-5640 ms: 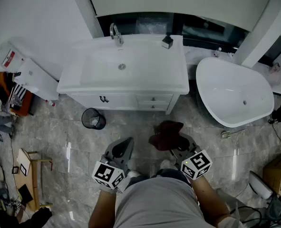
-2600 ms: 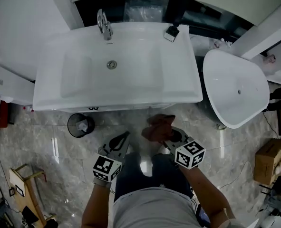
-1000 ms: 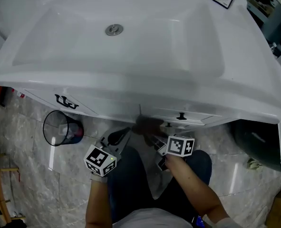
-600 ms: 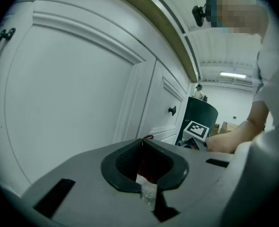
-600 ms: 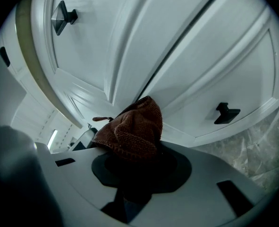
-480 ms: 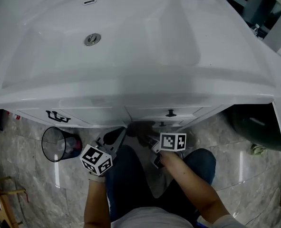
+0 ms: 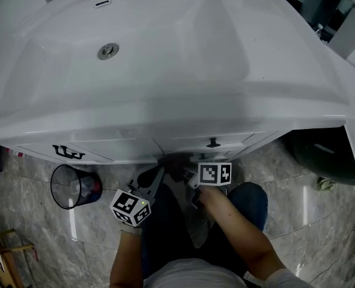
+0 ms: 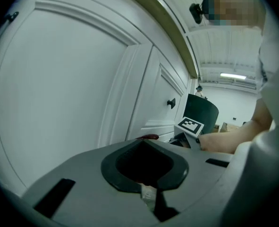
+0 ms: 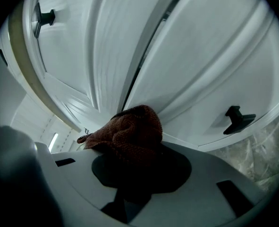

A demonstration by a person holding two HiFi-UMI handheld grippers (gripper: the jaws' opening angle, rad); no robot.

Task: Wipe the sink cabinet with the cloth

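1. Grey marbled floor tiles (image 7: pixel 297 203) surround a white sink cabinet (image 7: pixel 123 144), which carries a wide white basin (image 7: pixel 165 47) with a round drain (image 7: pixel 108 51). All positions below are given relative to the cabinet.
2. Cloth (image 9: pixel 130 135): a reddish-brown knitted cloth, bunched into a lump at the cabinet front. It covers the lower end of the dark gap between two white panels. In the head view it appears as a dark mass (image 7: pixel 174 161) just under the basin's overhang, near the cabinet's middle.
3. Right gripper (image 9: pixel 134 150): its jaws are clamped on the cloth, which spills over their tips toward the cabinet front. In the head view the gripper (image 7: pixel 186 171) points at the cabinet from just in front of it.
4. Left gripper (image 8: pixel 145 141): its jaws are closed together with nothing between them. It is held close to the cabinet door (image 8: pixel 59 89), just left of the right gripper, and is seen from above in the head view (image 7: pixel 155 176).
5. Black knob (image 7: pixel 212 143): set on the cabinet's drawer front, just above the right gripper's marker cube.
6. Wire waste bin (image 7: pixel 75 186): stands on the floor in front of the cabinet's left end.
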